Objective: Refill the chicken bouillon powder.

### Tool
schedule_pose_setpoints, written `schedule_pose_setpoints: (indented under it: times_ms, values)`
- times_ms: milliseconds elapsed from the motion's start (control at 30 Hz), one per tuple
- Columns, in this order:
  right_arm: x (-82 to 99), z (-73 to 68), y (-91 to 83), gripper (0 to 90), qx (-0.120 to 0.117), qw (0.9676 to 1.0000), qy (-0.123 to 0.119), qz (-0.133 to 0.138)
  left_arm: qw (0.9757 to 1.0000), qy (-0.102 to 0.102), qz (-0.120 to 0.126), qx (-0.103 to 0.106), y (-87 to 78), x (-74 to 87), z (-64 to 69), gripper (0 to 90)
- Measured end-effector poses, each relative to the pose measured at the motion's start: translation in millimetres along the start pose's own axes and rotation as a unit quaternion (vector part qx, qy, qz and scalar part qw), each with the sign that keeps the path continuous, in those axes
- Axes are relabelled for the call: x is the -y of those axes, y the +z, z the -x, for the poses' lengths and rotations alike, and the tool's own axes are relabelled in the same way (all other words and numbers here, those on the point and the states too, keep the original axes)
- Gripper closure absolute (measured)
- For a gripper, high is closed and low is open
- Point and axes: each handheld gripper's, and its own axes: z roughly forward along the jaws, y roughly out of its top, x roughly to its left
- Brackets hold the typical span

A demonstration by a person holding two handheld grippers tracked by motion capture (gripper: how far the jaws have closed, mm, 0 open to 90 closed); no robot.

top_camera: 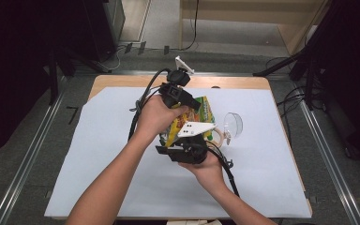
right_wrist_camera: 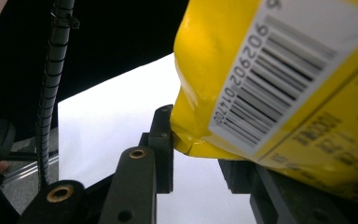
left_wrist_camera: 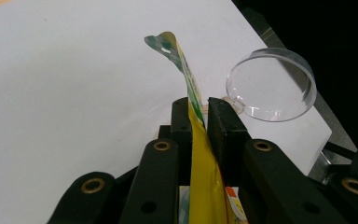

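Left hand-held gripper (left_wrist_camera: 199,109) clamped on yellow snack packet (left_wrist_camera: 200,154) top edge, right hand-held gripper (right_wrist_camera: 200,154) jaws pinching its lower corner, packet held above white surface (top_camera: 98,154), clear plastic cup (left_wrist_camera: 271,84) lying nearby

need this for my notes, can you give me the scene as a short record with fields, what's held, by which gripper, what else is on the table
work in hand: a yellow snack bag held up between both grippers above the table
left gripper: shut on the bag's flat sealed edge
right gripper: jaws either side of the bag's barcode corner; contact unclear
bag state: off the surface, whether opened cannot be told
nearby: clear round cup lying on its side, apart from the bag
surface: white sheet over a wooden table
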Motion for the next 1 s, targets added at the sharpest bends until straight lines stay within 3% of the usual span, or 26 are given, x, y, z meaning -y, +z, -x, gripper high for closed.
schedule_pose_setpoints:
  times_ms: [1000]
  values:
    - [-1.3,1.5,-2.3,70.2,0.004,1.0,-0.002,-0.004,1.0,-0.002,-0.002,0.008,1.9,-1.9,-0.4,81.1]
